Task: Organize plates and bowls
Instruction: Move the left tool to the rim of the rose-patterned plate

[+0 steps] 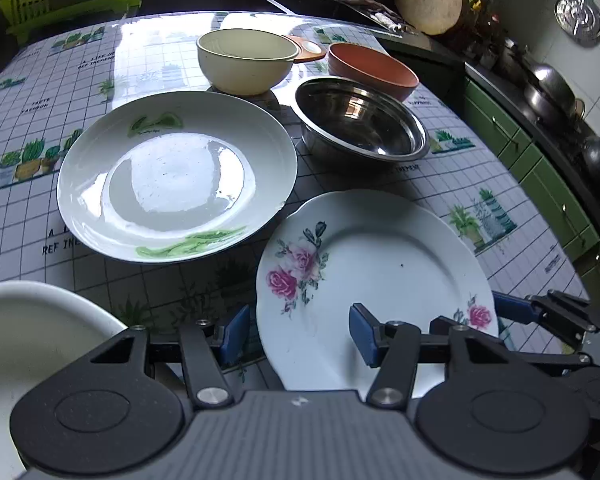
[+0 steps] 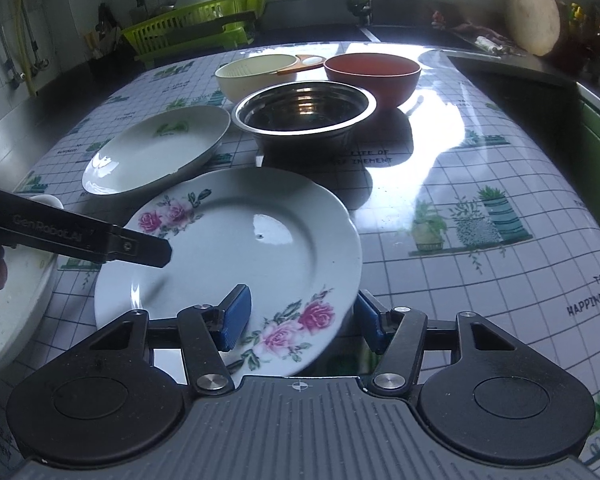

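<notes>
Rose plate lies on the tablecloth, with the green-leaf plate just behind-left of it and the steel bowl behind. Left gripper — jaws wide apart — straddles its left rim; right gripper gapes across its right rim, gripping nothing.

left gripper: black arms, blue pads, silver screws
right gripper: black arms, blue ridged pads, grey grooved base, "GenRobot.AI" lettering on the other one
</notes>
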Action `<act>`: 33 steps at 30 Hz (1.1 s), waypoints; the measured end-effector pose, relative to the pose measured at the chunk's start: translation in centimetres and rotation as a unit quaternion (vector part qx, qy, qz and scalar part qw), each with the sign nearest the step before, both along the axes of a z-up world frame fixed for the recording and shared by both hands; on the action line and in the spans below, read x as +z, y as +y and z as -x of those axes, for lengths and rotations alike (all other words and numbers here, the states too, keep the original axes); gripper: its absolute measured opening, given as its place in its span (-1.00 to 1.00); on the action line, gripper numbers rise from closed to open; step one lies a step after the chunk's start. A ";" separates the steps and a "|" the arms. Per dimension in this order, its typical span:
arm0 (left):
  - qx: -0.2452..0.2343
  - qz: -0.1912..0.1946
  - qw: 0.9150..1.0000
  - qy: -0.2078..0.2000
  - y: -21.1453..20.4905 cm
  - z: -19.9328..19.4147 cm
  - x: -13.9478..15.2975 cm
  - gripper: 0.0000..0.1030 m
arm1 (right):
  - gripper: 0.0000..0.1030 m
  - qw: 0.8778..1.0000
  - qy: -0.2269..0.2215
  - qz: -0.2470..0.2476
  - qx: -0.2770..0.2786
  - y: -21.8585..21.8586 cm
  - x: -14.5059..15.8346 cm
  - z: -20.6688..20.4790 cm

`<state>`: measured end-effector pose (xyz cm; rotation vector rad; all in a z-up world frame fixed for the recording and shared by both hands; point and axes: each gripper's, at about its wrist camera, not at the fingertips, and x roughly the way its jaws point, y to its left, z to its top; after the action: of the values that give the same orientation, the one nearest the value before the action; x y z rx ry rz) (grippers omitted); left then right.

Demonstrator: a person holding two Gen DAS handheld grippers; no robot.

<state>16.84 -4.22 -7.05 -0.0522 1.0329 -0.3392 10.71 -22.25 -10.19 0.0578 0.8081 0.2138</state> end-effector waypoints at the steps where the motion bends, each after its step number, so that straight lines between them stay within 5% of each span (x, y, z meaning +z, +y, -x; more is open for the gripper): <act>1: -0.006 -0.004 1.000 -0.002 -0.2 0.0 0.0 0.07 | 0.15 1.000 -0.001 -0.001 -0.002 0.0 0.0 0.0; 6: -0.017 -0.018 1.000 -0.003 -1.3 -0.1 -0.2 0.19 | 0.14 1.000 -0.002 -0.002 -0.005 0.0 0.0 -0.1; 33: -0.044 -0.038 0.998 -0.005 -2.8 1.1 -0.3 0.11 | 0.12 1.000 -0.014 -0.005 -0.020 -1.2 -0.3 1.0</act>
<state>15.76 -7.06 -7.31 0.0644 1.0395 -0.3797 9.74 -23.41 -10.54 0.0800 0.7775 0.1809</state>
